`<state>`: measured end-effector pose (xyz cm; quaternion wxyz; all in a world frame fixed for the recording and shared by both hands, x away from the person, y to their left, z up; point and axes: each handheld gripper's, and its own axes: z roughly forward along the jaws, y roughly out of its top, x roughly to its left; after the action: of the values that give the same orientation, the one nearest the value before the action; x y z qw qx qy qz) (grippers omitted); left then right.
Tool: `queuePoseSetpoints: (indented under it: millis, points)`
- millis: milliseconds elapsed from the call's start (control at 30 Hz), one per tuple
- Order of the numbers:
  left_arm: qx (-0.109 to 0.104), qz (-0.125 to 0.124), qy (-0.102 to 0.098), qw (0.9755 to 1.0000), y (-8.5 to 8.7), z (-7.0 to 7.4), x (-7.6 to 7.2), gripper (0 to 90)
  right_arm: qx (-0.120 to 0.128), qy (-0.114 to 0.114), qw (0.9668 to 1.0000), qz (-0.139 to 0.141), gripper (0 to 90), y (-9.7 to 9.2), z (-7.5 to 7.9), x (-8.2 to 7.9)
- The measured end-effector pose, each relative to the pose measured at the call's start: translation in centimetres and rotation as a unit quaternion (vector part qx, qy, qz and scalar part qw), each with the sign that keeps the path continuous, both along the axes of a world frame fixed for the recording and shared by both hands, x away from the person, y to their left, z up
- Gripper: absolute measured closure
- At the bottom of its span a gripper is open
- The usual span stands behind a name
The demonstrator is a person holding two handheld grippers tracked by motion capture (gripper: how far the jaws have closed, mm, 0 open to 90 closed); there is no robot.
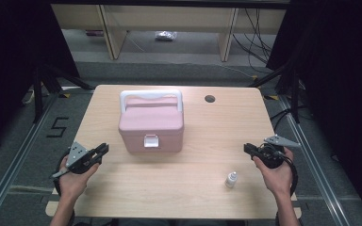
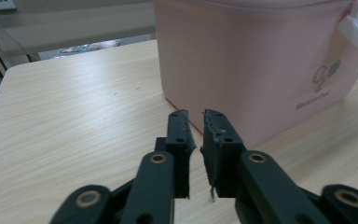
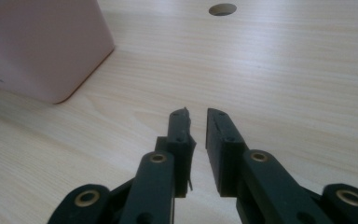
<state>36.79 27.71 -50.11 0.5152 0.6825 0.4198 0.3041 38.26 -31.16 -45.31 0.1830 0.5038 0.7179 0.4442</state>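
Note:
A pink box [image 1: 151, 125] with a white handle and a white front latch stands closed on the wooden table [image 1: 179, 183], left of the middle. A small white dropper bottle [image 1: 231, 179] stands upright near the front right. My left gripper [image 1: 104, 148] is held low at the front left, and its tips [image 2: 195, 114] point at the box's lower corner [image 2: 261, 60], just short of it. My right gripper [image 1: 246, 148] is held at the right, aimed across bare wood [image 3: 196, 112], with the box [image 3: 37, 46] off to its left. Both stand barely open, with a narrow gap and nothing between the jaws.
A round cable hole [image 1: 209, 99] lies in the table at the back right [image 3: 222, 9]. Bare wood stretches between the box and the bottle. Beyond the far edge are the floor, wooden furniture legs and cables. Black curtains hang at both sides.

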Motion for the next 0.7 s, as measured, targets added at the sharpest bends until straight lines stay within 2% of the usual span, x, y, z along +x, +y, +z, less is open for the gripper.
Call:
queuePoseSetpoints:
  millis: [33, 67, 100, 133, 167, 200, 233, 267, 300, 333, 400, 433, 467, 500, 533, 567, 600, 667, 700]
  points:
    - [0.0, 0.005, 0.006, 1.0, 0.1, 0.2, 0.1, 85.7, -0.009, -0.004, 0.9999, -0.004, 87.3, 0.1, 0.0, 0.1]
    - [0.0, 0.005, 0.006, 1.0, 0.1, 0.2, 0.1, 88.0, -0.009, -0.004, 0.9999, -0.004, 87.3, 0.1, 0.0, 0.1]
    - [-0.008, 0.004, 0.006, 0.9999, 0.1, 0.2, 0.4, 88.0, -0.01, 0.01, 0.9999, -0.002, 90.0, 0.1, 0.3, 0.2]
    - [-0.01, 0.009, 0.013, 0.9998, 0.2, 0.3, 0.6, 89.4, -0.018, 0.003, 0.9998, 0.007, 90.0, 0.0, 0.3, 0.4]
    - [-0.017, 0.015, 0.018, 0.9996, 0.2, 0.4, 1.1, 89.7, -0.012, 0.011, 0.9998, 0.01, 90.0, 0.1, 0.4, 0.8]
    - [-0.017, 0.015, 0.018, 0.9996, 0.2, 0.4, 1.1, 89.7, -0.007, 0.025, 0.9997, 0.001, 90.0, 0.3, 0.6, 0.7]
    - [-0.017, 0.014, 0.02, 0.9996, 0.1, 0.5, 1.4, 89.7, -0.007, 0.025, 0.9997, 0.001, 90.0, 0.3, 0.6, 0.7]
    - [-0.015, 0.011, 0.022, 0.9996, 0.0, 0.6, 2.0, 89.8, -0.011, 0.013, 0.9998, 0.014, 90.0, 0.3, 0.4, 1.2]
    - [-0.019, 0.011, 0.022, 0.9995, 0.0, 0.7, 2.3, 89.8, -0.014, 0.021, 0.9996, 0.01, 90.0, 0.5, 0.5, 1.2]
    - [-0.019, 0.011, 0.022, 0.9995, 0.0, 0.7, 2.3, 89.8, -0.014, 0.012, 0.9997, 0.017, 90.0, 0.7, 0.4, 1.3]
    - [-0.026, 0.009, 0.024, 0.9993, 0.2, 1.0, 3.4, 89.8, -0.018, 0.012, 0.9995, 0.022, 90.0, 0.8, 0.4, 1.4]
    - [-0.028, 0.005, 0.022, 0.9994, 0.3, 1.2, 3.9, 89.8, -0.013, 0.022, 0.9996, 0.013, 90.0, 1.2, 0.5, 1.3]
    - [-0.032, 0.0, 0.022, 0.9993, 0.4, 1.3, 4.3, 89.8, -0.029, 0.01, 0.9992, 0.026, 90.0, 1.1, 0.6, 1.4]
    - [-0.035, -0.007, 0.022, 0.9991, 0.5, 1.4, 4.9, 89.8, -0.013, 0.018, 0.9995, 0.023, 90.0, 1.5, 0.5, 1.3]
    - [-0.039, -0.019, 0.016, 0.9989, 0.7, 1.7, 6.0, 89.8, -0.023, 0.009, 0.9992, 0.03, 90.0, 1.6, 0.5, 1.5]
    - [-0.039, -0.019, 0.016, 0.9989, 0.7, 1.7, 6.0, 89.8, -0.023, 0.009, 0.9992, 0.03, 90.0, 1.6, 0.5, 1.5]
    - [-0.042, -0.023, 0.021, 0.9986, 0.8, 1.9, 6.6, 89.8, -0.02, 0.008, 0.9991, 0.037, 90.0, 1.7, 0.6, 1.4]
    - [-0.038, -0.027, 0.024, 0.9986, 0.8, 2.2, 7.5, 89.8, -0.018, 0.01, 0.9991, 0.038, 90.0, 1.7, 0.6, 1.3]
    - [-0.028, -0.031, 0.03, 0.9987, 0.7, 2.5, 8.2, 89.8, -0.019, 0.011, 0.999, 0.039, 90.0, 1.7, 0.6, 1.3]
